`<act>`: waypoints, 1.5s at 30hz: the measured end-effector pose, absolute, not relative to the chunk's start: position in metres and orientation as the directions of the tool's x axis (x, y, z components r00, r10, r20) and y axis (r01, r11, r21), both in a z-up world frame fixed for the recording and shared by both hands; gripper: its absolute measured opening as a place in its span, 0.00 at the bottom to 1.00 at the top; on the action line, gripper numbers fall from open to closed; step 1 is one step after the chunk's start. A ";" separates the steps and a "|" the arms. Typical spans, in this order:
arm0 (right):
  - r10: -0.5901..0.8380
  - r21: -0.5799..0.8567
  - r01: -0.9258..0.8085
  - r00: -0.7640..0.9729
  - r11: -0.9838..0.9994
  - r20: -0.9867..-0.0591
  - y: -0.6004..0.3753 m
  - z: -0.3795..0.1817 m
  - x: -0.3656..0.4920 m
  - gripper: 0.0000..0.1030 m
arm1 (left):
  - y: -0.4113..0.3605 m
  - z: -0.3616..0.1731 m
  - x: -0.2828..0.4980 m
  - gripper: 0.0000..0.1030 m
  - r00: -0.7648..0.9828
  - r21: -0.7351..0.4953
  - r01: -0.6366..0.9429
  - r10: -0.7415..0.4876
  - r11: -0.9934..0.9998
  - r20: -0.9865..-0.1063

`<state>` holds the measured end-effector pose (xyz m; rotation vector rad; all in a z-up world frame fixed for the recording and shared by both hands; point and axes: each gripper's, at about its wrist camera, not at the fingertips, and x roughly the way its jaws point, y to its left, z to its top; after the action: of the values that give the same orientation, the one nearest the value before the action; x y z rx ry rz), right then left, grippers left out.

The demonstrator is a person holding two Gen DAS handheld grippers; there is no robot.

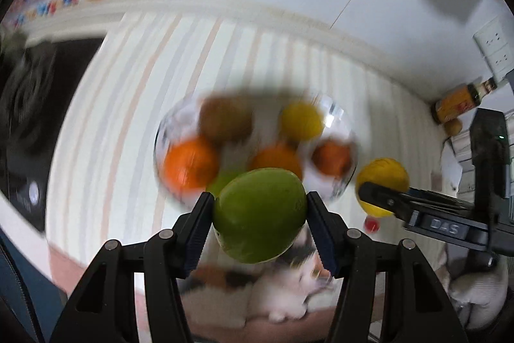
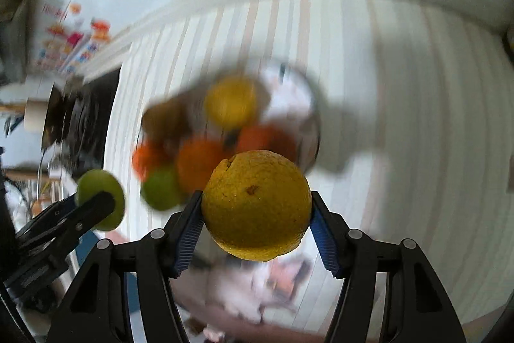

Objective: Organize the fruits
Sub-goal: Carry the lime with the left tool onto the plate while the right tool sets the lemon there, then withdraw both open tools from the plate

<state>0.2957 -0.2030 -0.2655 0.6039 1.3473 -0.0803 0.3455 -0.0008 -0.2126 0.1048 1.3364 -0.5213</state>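
Left gripper clamped on a green fruit; both blue-padded fingers press its sides, fruit held above the striped worktop. Same green fruit appears in the right wrist view at 9 o'clock, held in the left gripper's dark fingers.

Right gripper clamped on a yellow citrus, rough skin, small brown spot near the top. Pads touch it on both sides. In the left wrist view this citrus sits at 3 o'clock, gripped by the right gripper.

Glass bowl stands on the worktop beyond both grippers, near frame centre. Contents blurred by motion: a brown fruit at the bowl's 11 o'clock, a yellow fruit at 1 o'clock, an orange at 8 o'clock, a second orange near the middle, a third orange-red fruit at 4 o'clock. A second green fruit lies at the bowl's near edge; cannot tell whether it is inside or just beside.

Small red object on the worktop just below the yellow citrus. Bottle with an orange label at 3 o'clock by the wall. Wall sockets above it. Dark stove surface at 9 o'clock.
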 end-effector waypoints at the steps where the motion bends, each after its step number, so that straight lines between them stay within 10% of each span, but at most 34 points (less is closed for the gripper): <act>1: 0.271 0.351 0.405 0.243 0.844 -0.931 -0.208 -0.265 0.307 0.64 | -0.011 -0.210 0.358 0.54 0.139 -0.213 0.429 -0.297 0.878 -0.945; 19: 0.244 0.274 0.464 0.126 0.842 -0.962 -0.243 -0.316 0.370 0.64 | -0.083 -0.287 0.449 0.55 -0.143 -0.250 0.349 -0.212 0.903 -0.967; 24: 0.306 0.326 0.476 0.120 0.817 -0.944 -0.248 -0.320 0.373 0.80 | -0.076 -0.275 0.449 0.88 -0.111 -0.257 0.328 -0.233 0.909 -0.966; 45: 0.078 0.135 0.324 0.182 0.937 -0.980 -0.206 -0.256 0.315 0.93 | -0.007 -0.238 0.378 0.88 0.197 -0.035 0.274 -0.092 0.961 -0.976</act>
<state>0.3152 -0.2058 -0.2560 0.3457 1.3850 -0.1784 0.3782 -0.0072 -0.2380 0.1587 1.3505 -0.2574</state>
